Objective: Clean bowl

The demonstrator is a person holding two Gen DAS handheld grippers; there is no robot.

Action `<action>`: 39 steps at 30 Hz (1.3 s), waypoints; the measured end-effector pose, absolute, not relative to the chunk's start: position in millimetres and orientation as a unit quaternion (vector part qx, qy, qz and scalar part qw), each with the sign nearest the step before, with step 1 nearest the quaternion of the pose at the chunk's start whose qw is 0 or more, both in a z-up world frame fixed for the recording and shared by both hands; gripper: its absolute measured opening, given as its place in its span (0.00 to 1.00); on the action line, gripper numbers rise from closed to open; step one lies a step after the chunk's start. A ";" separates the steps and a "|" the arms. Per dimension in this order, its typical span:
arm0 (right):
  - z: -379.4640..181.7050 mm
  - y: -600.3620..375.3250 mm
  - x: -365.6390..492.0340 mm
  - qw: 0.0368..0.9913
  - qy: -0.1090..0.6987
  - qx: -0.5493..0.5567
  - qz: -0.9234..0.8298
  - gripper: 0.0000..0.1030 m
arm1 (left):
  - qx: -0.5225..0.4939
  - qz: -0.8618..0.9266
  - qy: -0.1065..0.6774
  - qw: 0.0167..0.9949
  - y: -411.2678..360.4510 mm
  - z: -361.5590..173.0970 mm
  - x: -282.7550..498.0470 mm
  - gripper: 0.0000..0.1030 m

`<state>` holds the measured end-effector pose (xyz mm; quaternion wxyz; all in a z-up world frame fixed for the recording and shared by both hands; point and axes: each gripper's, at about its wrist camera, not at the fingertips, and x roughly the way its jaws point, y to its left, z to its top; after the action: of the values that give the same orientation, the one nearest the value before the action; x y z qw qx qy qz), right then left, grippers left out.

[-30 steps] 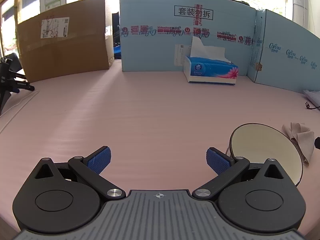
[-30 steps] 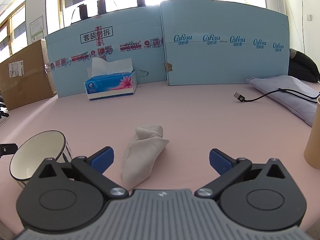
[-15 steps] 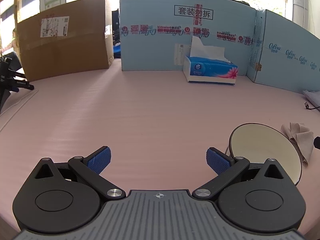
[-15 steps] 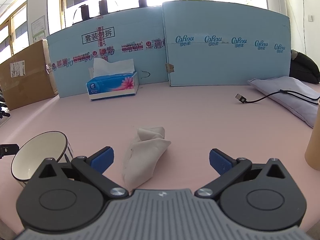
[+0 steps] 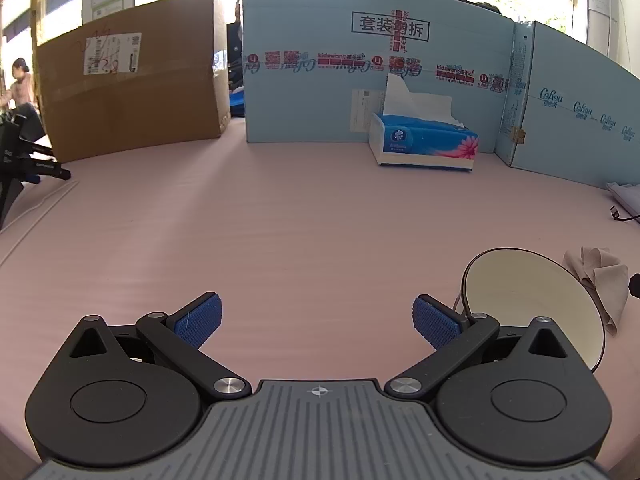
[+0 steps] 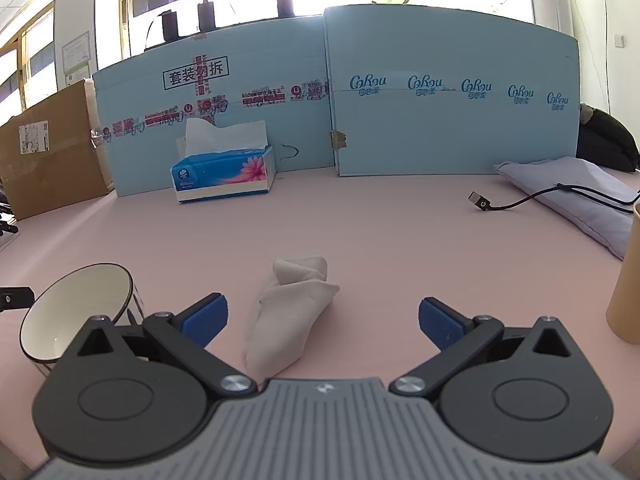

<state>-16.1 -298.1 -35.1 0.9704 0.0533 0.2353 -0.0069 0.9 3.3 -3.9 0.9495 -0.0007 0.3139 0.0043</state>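
A cream bowl (image 5: 528,296) with a dark rim stands on the pink table, just right of my left gripper (image 5: 318,318); it also shows at the lower left of the right wrist view (image 6: 76,312). A crumpled beige cloth (image 6: 294,312) lies on the table between the fingers of my right gripper (image 6: 323,320), slightly left of centre; it shows right of the bowl in the left wrist view (image 5: 600,280). Both grippers are open and empty, low over the table.
A blue tissue box (image 5: 424,146) (image 6: 224,178) stands against light-blue foam boards (image 6: 440,100) at the back. A cardboard box (image 5: 128,96) is at the back left. A grey pillow (image 6: 572,196) with a black cable (image 6: 504,204) and a tan cup (image 6: 626,284) are on the right.
My right gripper has shifted slightly, so the cloth and bowl sit a little further right in its view. The left gripper has barely moved.
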 end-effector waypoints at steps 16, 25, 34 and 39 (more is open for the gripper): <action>-34.7 -297.0 -16.6 0.969 0.241 0.054 -0.003 1.00 | -0.004 0.007 0.318 0.948 4.4 -6.6 0.8 1.00; -34.7 -296.0 -16.7 0.969 0.242 0.052 -0.005 1.00 | -0.002 0.007 0.321 0.947 3.2 -7.9 1.1 1.00; -34.6 -299.4 -15.1 0.969 0.243 0.050 0.002 1.00 | -0.002 0.008 0.321 0.947 2.1 -8.4 1.7 1.00; -34.4 -298.3 -16.0 0.969 0.243 0.050 0.002 1.00 | -0.002 0.009 0.322 0.947 1.6 -9.2 1.8 1.00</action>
<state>-16.0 -298.3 -34.4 0.9688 0.0498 0.2429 0.0019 1.8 1.6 -9.2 0.9467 -0.0022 0.3221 0.0092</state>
